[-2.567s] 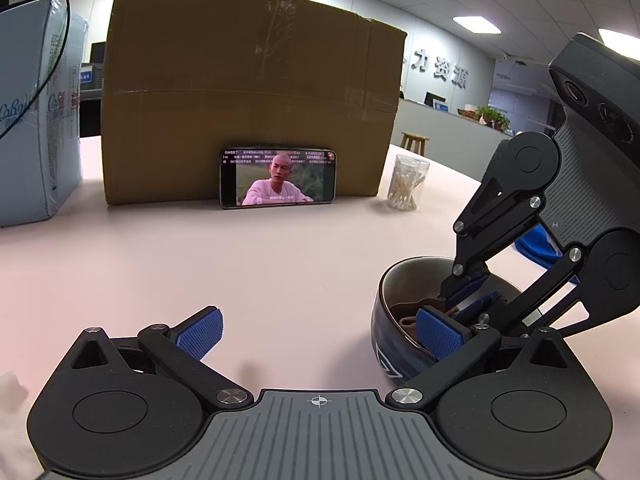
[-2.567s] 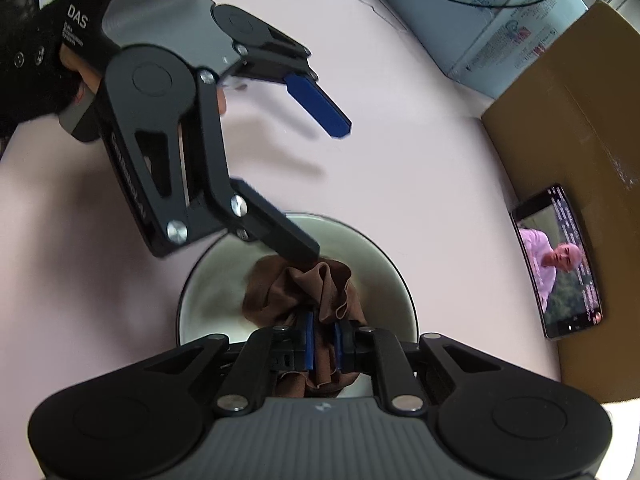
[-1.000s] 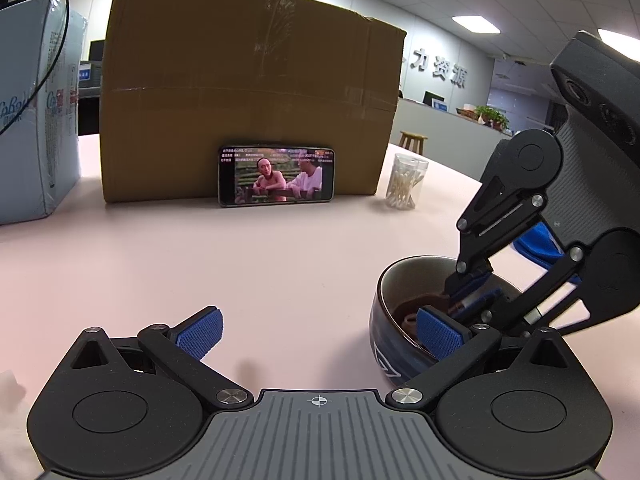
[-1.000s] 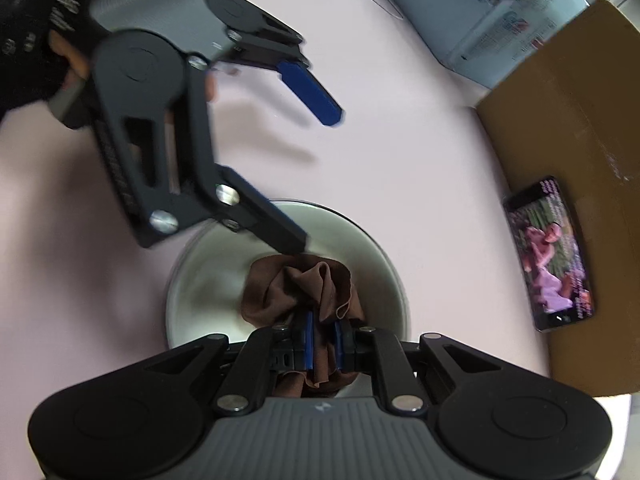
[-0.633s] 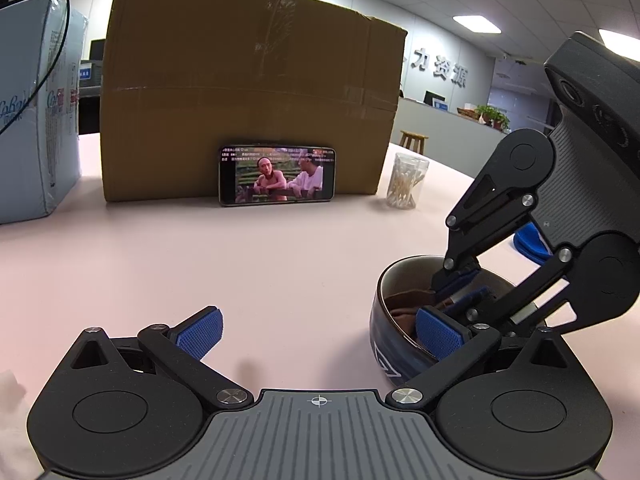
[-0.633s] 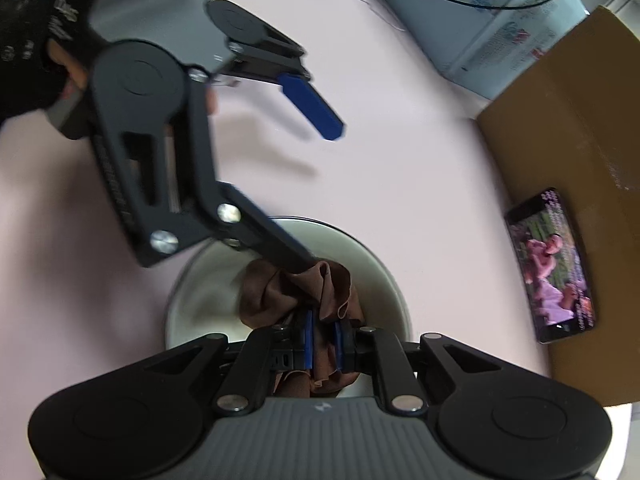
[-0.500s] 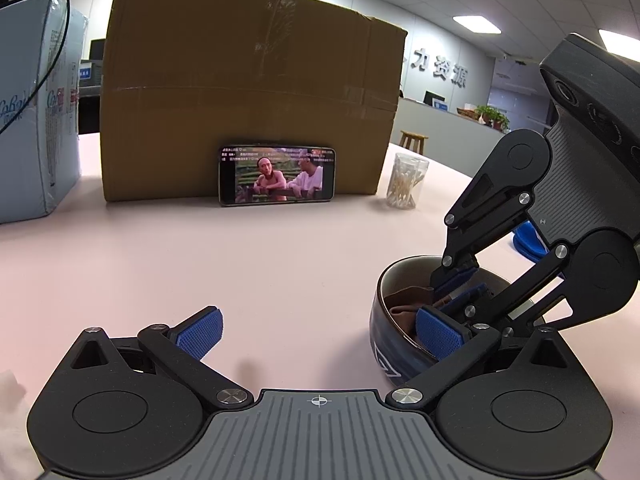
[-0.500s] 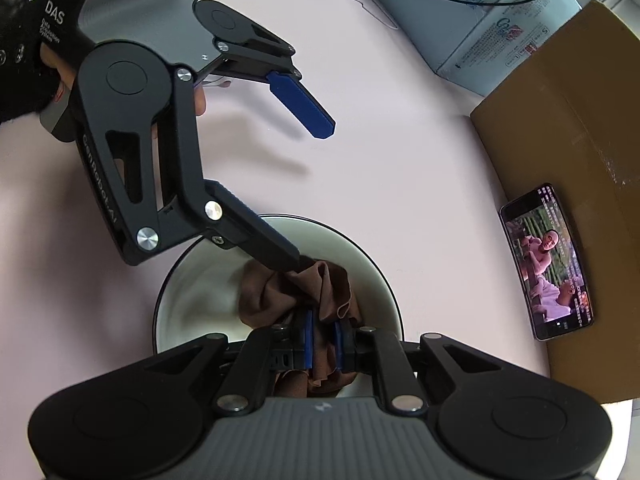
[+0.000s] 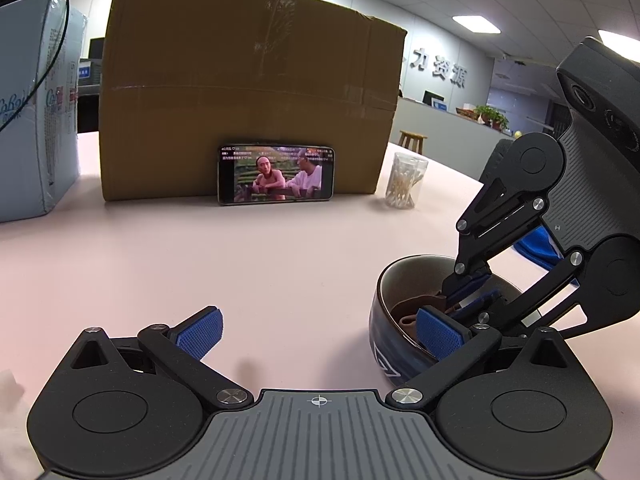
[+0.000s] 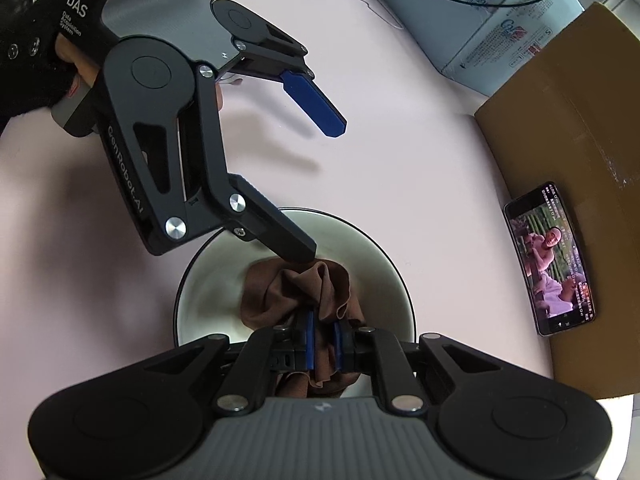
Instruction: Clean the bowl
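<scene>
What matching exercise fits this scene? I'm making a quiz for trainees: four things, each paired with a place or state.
Things:
1. brown cloth
2. phone
3. left gripper
4. cotton swab jar

Places or states:
A. open, one finger inside the bowl
B. right of the cardboard box
C. leaning against the box
D. pinched by the right gripper

Pairs: 1-D, 2-C, 3-A, 4-B

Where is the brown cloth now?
In the right wrist view, the brown cloth lies inside the bowl, pinched by the right claw.
</scene>
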The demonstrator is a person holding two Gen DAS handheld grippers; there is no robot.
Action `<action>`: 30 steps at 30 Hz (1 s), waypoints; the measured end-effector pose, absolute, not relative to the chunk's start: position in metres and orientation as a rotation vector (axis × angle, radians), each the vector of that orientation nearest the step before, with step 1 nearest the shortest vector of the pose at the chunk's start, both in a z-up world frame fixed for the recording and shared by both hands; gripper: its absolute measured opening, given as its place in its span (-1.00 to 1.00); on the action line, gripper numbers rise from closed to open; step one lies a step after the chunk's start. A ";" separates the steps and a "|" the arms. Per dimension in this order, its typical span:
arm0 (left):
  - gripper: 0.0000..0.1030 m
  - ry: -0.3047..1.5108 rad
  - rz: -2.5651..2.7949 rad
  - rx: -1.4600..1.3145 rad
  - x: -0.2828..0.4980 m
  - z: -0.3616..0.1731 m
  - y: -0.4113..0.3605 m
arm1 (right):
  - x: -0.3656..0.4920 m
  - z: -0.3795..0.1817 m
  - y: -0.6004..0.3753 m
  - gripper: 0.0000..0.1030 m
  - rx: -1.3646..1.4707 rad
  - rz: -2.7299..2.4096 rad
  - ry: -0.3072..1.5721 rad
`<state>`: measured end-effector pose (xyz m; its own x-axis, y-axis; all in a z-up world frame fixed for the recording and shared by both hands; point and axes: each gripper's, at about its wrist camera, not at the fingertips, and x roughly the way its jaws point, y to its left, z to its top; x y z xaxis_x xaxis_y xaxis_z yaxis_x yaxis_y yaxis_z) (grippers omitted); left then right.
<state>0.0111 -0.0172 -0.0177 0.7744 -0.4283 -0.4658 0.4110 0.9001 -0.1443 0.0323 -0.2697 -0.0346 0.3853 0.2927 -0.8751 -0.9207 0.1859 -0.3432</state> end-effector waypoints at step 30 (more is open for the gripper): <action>1.00 0.513 -0.456 -0.035 0.009 -0.016 -0.018 | 0.033 -0.033 -0.271 -0.75 -1.021 0.986 0.758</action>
